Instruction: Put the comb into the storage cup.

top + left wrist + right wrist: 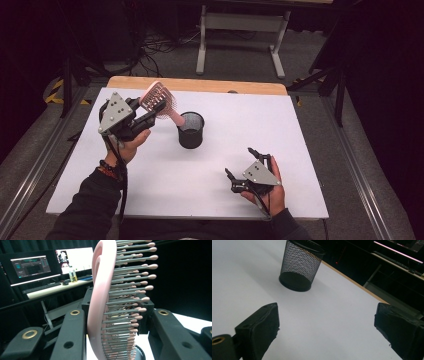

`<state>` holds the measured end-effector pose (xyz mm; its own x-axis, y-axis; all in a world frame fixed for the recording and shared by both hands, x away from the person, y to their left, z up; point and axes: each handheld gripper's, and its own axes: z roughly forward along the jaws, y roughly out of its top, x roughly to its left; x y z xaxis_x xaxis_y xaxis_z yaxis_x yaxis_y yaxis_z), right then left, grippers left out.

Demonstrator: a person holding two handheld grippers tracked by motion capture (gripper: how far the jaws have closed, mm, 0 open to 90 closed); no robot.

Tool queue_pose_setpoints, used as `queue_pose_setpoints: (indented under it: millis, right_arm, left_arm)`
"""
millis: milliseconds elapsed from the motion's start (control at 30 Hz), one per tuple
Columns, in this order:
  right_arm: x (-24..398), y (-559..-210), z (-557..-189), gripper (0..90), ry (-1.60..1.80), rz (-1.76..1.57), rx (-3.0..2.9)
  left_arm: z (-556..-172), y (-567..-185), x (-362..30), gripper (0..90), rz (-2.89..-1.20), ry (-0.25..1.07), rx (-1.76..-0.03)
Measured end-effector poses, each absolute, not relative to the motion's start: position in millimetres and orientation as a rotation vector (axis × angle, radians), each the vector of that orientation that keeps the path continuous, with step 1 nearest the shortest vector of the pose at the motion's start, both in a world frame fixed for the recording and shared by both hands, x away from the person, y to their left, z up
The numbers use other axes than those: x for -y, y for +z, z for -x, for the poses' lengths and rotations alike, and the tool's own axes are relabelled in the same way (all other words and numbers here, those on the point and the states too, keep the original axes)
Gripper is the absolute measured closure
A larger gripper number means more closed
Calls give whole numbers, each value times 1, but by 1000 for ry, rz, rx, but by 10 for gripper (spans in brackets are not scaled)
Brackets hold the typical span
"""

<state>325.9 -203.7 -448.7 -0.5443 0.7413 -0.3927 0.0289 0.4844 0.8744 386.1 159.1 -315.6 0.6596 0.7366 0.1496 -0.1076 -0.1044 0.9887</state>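
Note:
A pink hairbrush [159,101] with grey, pink-tipped bristles [125,302] is held up at the left, my left gripper [150,112] shut on its head. Its handle slants down to the right, the end at the rim of a black mesh cup [191,129] that stands upright mid-table. In the left gripper view the brush head [100,300] stands between the two black jaws, with the cup's rim just below. My right gripper [240,165] rests low at the front right, open and empty, jaws pointing toward the cup [299,267].
A white board [240,125] covers the wooden table [200,84]. Beyond the table's far edge stand a grey frame [240,30] and cables on the floor. Monitors [50,262] on a desk show behind the brush.

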Motion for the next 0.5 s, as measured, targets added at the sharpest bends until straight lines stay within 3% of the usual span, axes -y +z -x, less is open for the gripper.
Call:
queue_pose_setpoints:
  millis: [500]
  right_arm:
    - [203,-450,-326,71,1105,-639,-1932]
  left_arm:
    - [-400,-327,-132,626,-1558,716,-539]
